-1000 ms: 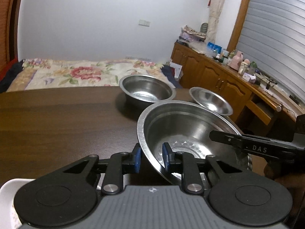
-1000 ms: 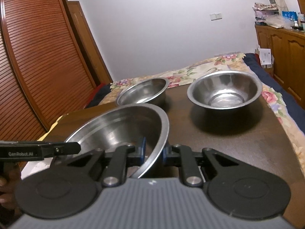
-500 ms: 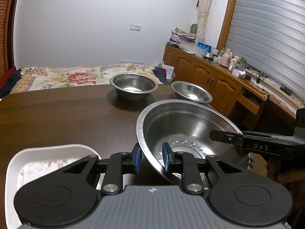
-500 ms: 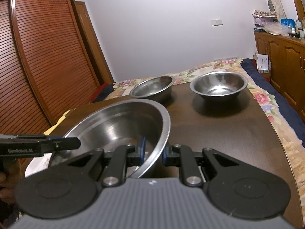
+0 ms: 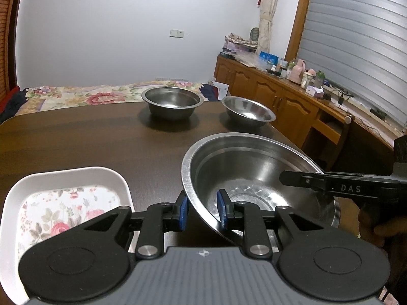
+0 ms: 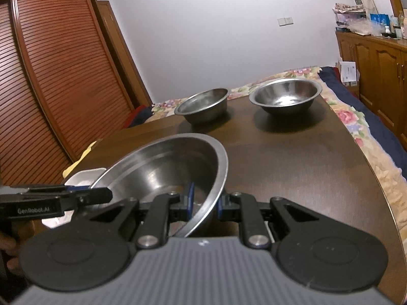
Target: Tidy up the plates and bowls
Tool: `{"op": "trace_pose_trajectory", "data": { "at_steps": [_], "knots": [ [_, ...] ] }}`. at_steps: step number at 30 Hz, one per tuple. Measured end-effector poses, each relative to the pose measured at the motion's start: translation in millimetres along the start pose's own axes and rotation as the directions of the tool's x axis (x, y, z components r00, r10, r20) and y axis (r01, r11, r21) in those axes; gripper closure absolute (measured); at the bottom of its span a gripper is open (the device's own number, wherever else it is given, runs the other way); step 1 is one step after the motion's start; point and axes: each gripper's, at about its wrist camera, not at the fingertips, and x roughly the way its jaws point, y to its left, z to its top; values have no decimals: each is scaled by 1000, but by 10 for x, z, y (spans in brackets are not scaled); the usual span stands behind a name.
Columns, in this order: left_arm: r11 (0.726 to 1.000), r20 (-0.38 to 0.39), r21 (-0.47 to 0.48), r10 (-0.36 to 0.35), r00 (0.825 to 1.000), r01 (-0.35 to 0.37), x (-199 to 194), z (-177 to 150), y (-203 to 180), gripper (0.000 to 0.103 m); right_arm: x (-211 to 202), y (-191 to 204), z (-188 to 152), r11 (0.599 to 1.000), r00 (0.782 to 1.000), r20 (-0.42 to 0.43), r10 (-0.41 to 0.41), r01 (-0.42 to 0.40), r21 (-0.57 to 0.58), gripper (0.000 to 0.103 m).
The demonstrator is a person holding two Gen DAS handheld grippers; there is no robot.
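A large steel bowl (image 5: pixel 254 172) is held between both grippers above the dark wooden table (image 5: pixel 76 142). My left gripper (image 5: pixel 202 211) is shut on its left rim. My right gripper (image 6: pixel 204 202) is shut on its right rim; the bowl also shows in the right wrist view (image 6: pixel 162 167). Two smaller steel bowls stand at the table's far end: a straight-sided one (image 5: pixel 173 101) and a rounder one (image 5: pixel 248 111). They also show in the right wrist view, the straight-sided one (image 6: pixel 203 104) and the rounder one (image 6: pixel 285 99). A white floral plate (image 5: pixel 63 203) lies at the near left.
A bed with a floral cover (image 5: pixel 76 96) lies beyond the table. A wooden sideboard (image 5: pixel 292 106) with bottles runs along the right. A slatted wardrobe (image 6: pixel 51 76) stands at the left in the right wrist view. The table's right edge (image 6: pixel 376 178) is close.
Both grippers have carried the large bowl back toward the near end of the table. The two small bowls look farther away. The white floral plate has come into view.
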Motion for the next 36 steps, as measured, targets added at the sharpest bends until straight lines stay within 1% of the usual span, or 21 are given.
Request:
{"op": "trace_pose_trajectory", "data": {
  "at_steps": [19, 21, 22, 23, 25, 27, 29, 36],
  "knots": [
    [1000, -7, -10, 3, 1000, -3, 72, -73, 17, 77, 51, -37, -76, 1000, 1000, -19, 4, -3, 13, 83],
    [1000, -3, -15, 7, 1000, -7, 69, -79, 27, 73, 52, -42, -74, 1000, 1000, -17, 1, -1, 16, 83],
    [1000, -1, -18, 8, 1000, -8, 64, -79, 33, 71, 52, -48, -72, 1000, 1000, -16, -3, 3, 19, 81],
    [1000, 5, -24, 13, 1000, -13, 59, -76, 40, 67, 53, -55, -70, 1000, 1000, -16, -5, 6, 22, 75],
    [999, 17, -27, 23, 1000, -23, 31, -62, 51, 63, 53, -68, -69, 1000, 1000, -14, -5, 5, 26, 69],
    [999, 28, -29, 26, 999, -25, 2, -39, 60, 59, 39, -82, -58, 1000, 1000, -10, -1, 1, 30, 68],
    [999, 38, -29, 30, 999, -29, -23, -15, 69, 58, 14, -92, -37, 1000, 1000, 0, -2, 2, 30, 65],
    [999, 67, -14, 46, 997, -46, -96, 117, 103, 55, -79, -83, 149, 1000, 999, 40, -20, 20, -13, 65]
  ]
}}
